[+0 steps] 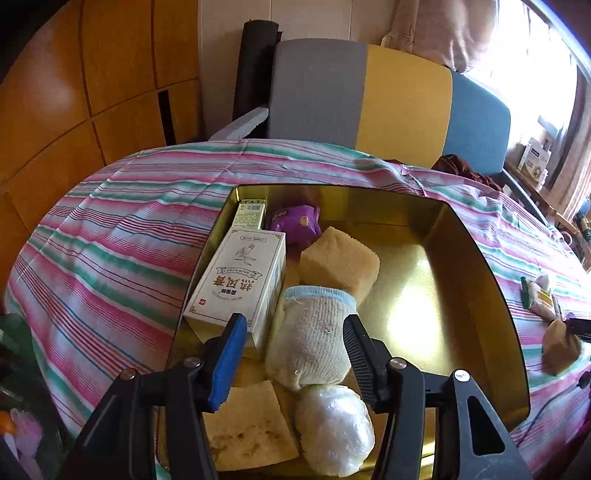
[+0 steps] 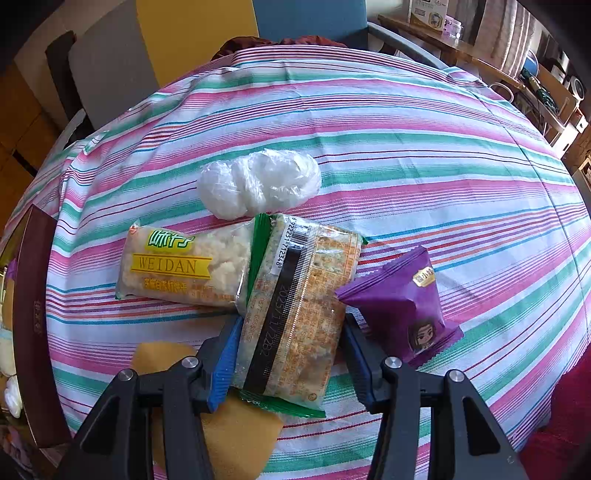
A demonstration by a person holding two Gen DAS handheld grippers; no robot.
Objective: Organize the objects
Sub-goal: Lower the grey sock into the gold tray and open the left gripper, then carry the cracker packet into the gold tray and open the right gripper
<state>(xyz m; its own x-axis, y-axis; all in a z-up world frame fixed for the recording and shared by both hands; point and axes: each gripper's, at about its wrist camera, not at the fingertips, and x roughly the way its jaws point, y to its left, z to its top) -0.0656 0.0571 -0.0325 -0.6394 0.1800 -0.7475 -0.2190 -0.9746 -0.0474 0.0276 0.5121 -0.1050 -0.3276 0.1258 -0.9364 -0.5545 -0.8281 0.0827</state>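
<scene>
Rolled sock [image 1: 314, 332] lies in tin [image 1: 480, 280]; cracker packet [image 2: 295, 314] on cloth.

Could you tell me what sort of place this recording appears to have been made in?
Most likely a lived-in home, perhaps a dining or living room: a table under a striped tablecloth, a grey, yellow and blue upholstered chair back behind it, wooden cabinet doors, and curtains at a sunny window.

"WEIDAN" on cracker packet [image 2: 184, 266]
</scene>
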